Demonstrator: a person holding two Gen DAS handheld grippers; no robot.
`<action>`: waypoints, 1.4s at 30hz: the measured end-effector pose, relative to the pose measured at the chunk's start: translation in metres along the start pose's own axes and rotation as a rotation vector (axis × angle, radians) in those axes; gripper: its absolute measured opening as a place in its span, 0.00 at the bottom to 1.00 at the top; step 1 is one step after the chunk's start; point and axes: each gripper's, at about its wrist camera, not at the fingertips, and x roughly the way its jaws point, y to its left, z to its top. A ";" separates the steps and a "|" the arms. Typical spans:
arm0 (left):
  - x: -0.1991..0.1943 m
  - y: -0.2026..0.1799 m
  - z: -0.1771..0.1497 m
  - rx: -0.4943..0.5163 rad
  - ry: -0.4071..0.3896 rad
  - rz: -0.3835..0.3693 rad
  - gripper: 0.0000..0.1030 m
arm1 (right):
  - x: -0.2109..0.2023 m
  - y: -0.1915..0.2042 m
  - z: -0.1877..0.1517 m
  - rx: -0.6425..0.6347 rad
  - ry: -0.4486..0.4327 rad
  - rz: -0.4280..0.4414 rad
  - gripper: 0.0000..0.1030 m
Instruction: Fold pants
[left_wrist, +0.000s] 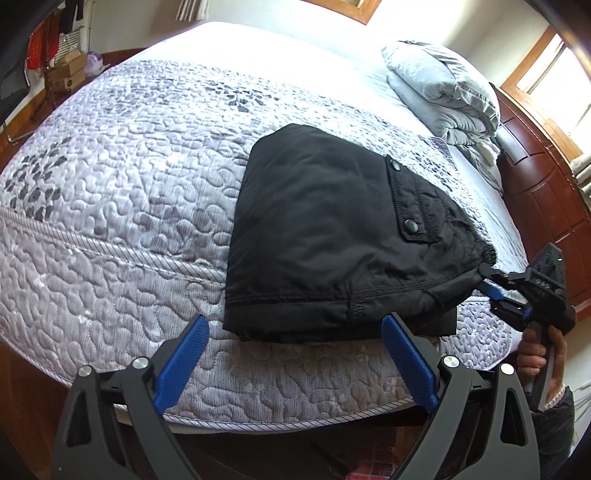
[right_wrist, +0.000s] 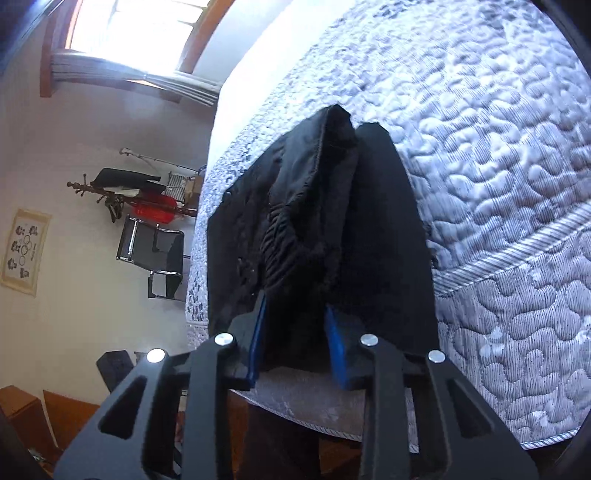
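Black padded pants already folded into a compact stack on quilted grey bed, just ahead of released left hand-held gripper, right hand-held gripper clenched on waistband corner; probably only final tidying left.
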 end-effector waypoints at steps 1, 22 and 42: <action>0.000 -0.001 0.000 0.002 0.000 0.001 0.92 | 0.001 -0.004 0.000 0.015 0.004 -0.003 0.28; 0.009 0.037 0.020 -0.076 0.029 0.014 0.92 | 0.003 -0.026 0.001 0.050 0.001 -0.018 0.40; 0.093 0.100 0.078 -0.206 0.372 -0.547 0.92 | -0.023 -0.033 0.030 -0.020 -0.004 0.007 0.71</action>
